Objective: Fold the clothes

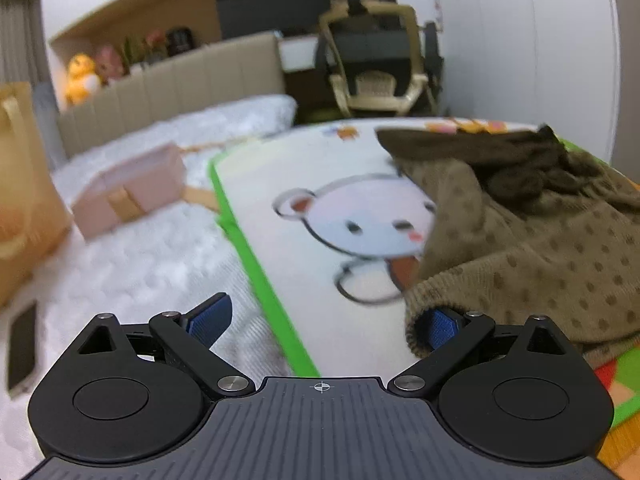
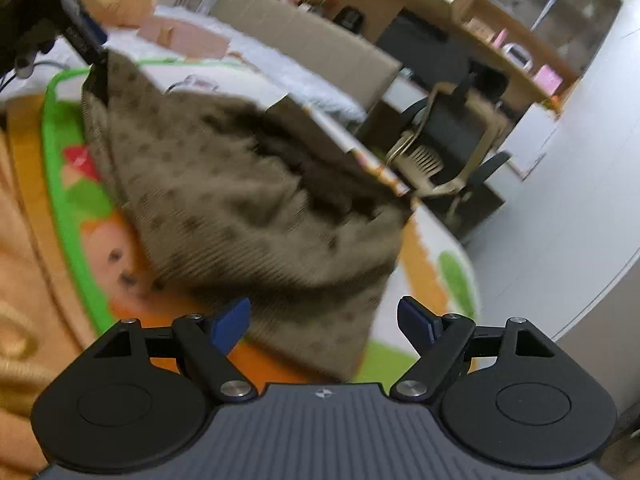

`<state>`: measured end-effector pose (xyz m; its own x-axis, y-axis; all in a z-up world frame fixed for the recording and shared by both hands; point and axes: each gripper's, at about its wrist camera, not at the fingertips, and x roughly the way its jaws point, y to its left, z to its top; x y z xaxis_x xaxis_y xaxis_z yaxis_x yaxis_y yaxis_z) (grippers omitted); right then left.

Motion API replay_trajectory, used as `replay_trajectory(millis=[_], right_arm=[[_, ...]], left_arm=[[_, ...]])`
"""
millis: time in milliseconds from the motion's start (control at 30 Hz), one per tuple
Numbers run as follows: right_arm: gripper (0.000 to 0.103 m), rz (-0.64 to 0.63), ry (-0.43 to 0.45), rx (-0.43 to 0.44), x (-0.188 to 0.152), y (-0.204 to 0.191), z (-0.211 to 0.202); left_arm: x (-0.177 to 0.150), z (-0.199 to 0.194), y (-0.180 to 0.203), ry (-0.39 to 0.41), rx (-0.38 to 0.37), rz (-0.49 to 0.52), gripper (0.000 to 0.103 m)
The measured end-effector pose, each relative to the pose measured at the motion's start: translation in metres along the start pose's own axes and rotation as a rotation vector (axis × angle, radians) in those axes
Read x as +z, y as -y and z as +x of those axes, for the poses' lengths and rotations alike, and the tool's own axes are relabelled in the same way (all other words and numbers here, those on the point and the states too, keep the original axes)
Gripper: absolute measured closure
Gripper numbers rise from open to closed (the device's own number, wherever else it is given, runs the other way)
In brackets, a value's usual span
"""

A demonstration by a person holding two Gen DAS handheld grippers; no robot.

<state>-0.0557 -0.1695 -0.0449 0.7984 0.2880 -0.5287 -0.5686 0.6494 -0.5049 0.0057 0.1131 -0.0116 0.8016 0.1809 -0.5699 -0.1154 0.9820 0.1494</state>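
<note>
An olive-brown knitted garment [image 1: 532, 240] with dark dots lies bunched on a play mat [image 1: 320, 168] printed with a cartoon bear. My left gripper [image 1: 326, 322] stands wide open at the garment's near left corner. Its right pad [image 1: 444, 328] is tucked into a ribbed opening; the left pad hangs free over the mat's green edge. In the right wrist view the garment [image 2: 248, 200] fills the middle, blurred. My right gripper [image 2: 324, 322] is open, with the garment's near edge lying between the pads and neither pressing on it. The left gripper's finger [image 2: 82, 38] shows at the garment's far corner.
The mat lies on a white quilted bed [image 1: 140, 272]. On the bed are a pink box [image 1: 128, 196], a paper bag [image 1: 20, 184] and a phone [image 1: 22, 350]. A beige chair [image 1: 376, 64] stands beyond the bed. Orange-tan fabric [image 2: 16, 280] lies left of the mat.
</note>
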Motion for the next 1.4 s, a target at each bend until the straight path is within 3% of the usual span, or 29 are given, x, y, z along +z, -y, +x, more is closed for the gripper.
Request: replay_trajectory(millis=[100,167,267,400,533,600,700,833,1000,1067,1133,1200,1300,1400], right_arm=[[0.019,-0.042,-0.01,0.031,0.0,-0.006,0.001],[0.014,-0.048,-0.008,0.011,0.007,-0.005,0.012],[0.014,-0.034,-0.022,-0.075,0.006,0.005,0.012],[0.037,-0.078,-0.08,-0.148,-0.002,0.024,0.002],[0.04,-0.193,-0.129,-0.138,-0.014,0.016,0.0],[0.04,-0.267,-0.12,-0.155,-0.015,0.008,0.005],[0.04,-0.262,-0.086,-0.184,-0.008,0.005,0.013],[0.04,-0.163,-0.021,-0.274,0.007,0.007,0.018],[0.04,-0.134,-0.012,-0.308,0.013,-0.001,0.031],[0.048,-0.134,0.009,-0.321,0.015,-0.004,0.033],[0.055,-0.071,0.067,-0.367,0.026,0.009,0.026],[0.065,0.018,0.133,-0.468,0.038,0.032,0.009],[0.068,0.127,0.178,-0.578,0.046,0.069,-0.016],[0.068,0.087,0.157,-0.542,0.036,0.079,-0.028]], left_arm=[[-0.004,-0.002,0.009,-0.003,-0.028,0.039,0.003],[-0.003,-0.001,0.015,0.001,-0.034,0.051,0.003],[-0.002,0.002,0.014,0.002,-0.014,0.03,0.003],[0.002,0.005,0.005,-0.002,0.002,-0.003,0.003],[0.001,0.004,0.003,-0.004,-0.003,-0.011,0.003],[0.001,0.004,0.006,-0.007,-0.014,-0.002,0.003],[-0.001,0.004,0.012,-0.01,-0.033,0.017,0.003],[-0.003,0.006,0.018,-0.019,-0.049,0.024,0.003],[-0.006,0.007,0.021,-0.022,-0.06,0.025,0.003],[-0.007,0.008,0.023,-0.024,-0.067,0.03,0.003],[-0.007,0.009,0.027,-0.024,-0.068,0.049,0.003],[-0.004,0.005,0.027,0.003,-0.045,0.06,0.003],[0.006,-0.009,0.017,0.075,0.001,0.032,0.003],[0.014,-0.021,0.009,0.124,0.019,0.009,0.003]])
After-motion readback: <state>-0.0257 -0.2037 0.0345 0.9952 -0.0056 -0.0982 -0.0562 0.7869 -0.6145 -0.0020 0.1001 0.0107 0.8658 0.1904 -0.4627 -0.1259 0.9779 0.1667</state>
